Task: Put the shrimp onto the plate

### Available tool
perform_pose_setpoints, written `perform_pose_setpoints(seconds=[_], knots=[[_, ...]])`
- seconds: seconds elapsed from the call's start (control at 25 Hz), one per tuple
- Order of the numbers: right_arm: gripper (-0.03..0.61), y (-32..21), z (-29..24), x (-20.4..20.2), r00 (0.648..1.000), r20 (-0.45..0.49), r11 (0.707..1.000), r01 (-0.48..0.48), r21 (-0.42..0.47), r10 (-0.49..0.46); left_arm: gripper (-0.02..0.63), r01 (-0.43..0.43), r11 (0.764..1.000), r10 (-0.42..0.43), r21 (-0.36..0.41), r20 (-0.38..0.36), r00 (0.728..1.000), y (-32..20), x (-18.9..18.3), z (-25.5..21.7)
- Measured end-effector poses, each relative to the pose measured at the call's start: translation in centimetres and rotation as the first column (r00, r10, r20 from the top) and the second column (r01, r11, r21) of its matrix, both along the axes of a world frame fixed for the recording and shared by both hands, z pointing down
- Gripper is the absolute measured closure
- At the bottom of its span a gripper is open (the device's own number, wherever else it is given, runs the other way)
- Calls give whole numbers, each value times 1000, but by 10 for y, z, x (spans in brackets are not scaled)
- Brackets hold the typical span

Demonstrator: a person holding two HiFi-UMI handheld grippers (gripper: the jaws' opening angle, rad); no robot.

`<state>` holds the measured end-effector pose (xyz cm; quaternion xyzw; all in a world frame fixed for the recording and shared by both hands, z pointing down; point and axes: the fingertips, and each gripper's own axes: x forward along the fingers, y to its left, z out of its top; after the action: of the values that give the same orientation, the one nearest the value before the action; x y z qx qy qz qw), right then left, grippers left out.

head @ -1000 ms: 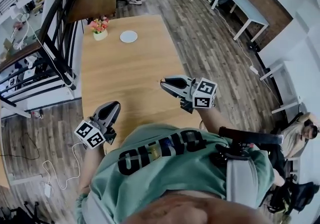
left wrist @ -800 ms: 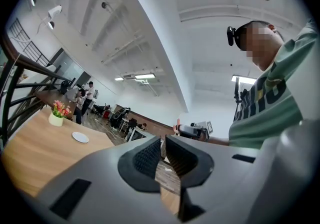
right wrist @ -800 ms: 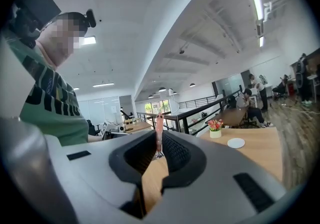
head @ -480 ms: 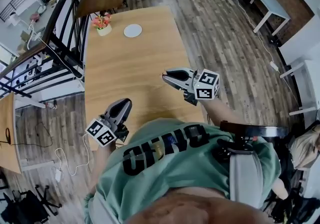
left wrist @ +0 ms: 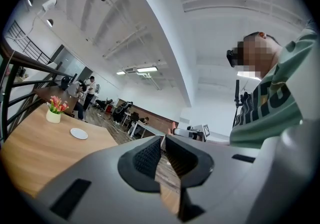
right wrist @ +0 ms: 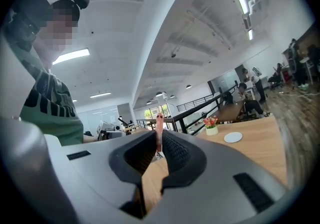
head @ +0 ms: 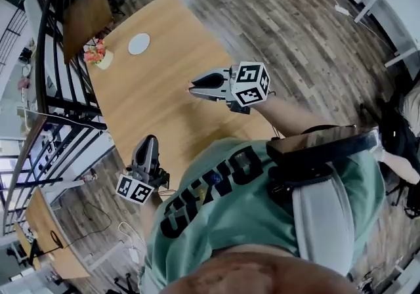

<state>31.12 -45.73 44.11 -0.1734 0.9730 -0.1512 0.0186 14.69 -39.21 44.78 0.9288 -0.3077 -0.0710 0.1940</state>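
A thin pink shrimp point(right wrist: 159, 129) sticks up from between the pads of my right gripper point(right wrist: 159, 140), which is shut on it. In the head view the right gripper point(head: 195, 87) hovers over the near half of the wooden table point(head: 157, 99), too small there to show the shrimp. The white plate point(head: 138, 44) lies empty at the table's far end, also seen as the plate point(right wrist: 233, 137) and the plate point(left wrist: 79, 133). My left gripper point(head: 146, 149) hangs at the table's near left edge. The left gripper point(left wrist: 162, 149) is shut with nothing in it.
A pot of pink flowers point(head: 97, 56) stands beside the plate at the far corner. A black railing point(head: 62, 99) runs along the table's left side. Wooden floor point(head: 295, 43) lies to the right. People sit at other tables in the background.
The head view has swung and tilted, so the table now runs up to the left. The right gripper stays raised over the table with the shrimp; the left gripper sits lower by the near edge.
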Motion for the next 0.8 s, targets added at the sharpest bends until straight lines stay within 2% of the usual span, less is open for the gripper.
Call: perform_pose_setpoints(seconds=[0.2, 0.4, 0.8], knots=[[537, -18, 10, -9, 1000, -24, 1000, -20, -20, 20, 578, -4, 1000, 4, 8, -6, 1000, -22, -12, 6], [537, -39, 18, -11, 998, -65, 999, -16, -30, 14, 578, 2, 1000, -2, -15, -6, 1000, -44, -16, 20], [537, -124, 48, -12, 995, -93, 999, -33, -38, 30, 578, 31, 997, -30, -70, 15, 999, -114, -28, 55]])
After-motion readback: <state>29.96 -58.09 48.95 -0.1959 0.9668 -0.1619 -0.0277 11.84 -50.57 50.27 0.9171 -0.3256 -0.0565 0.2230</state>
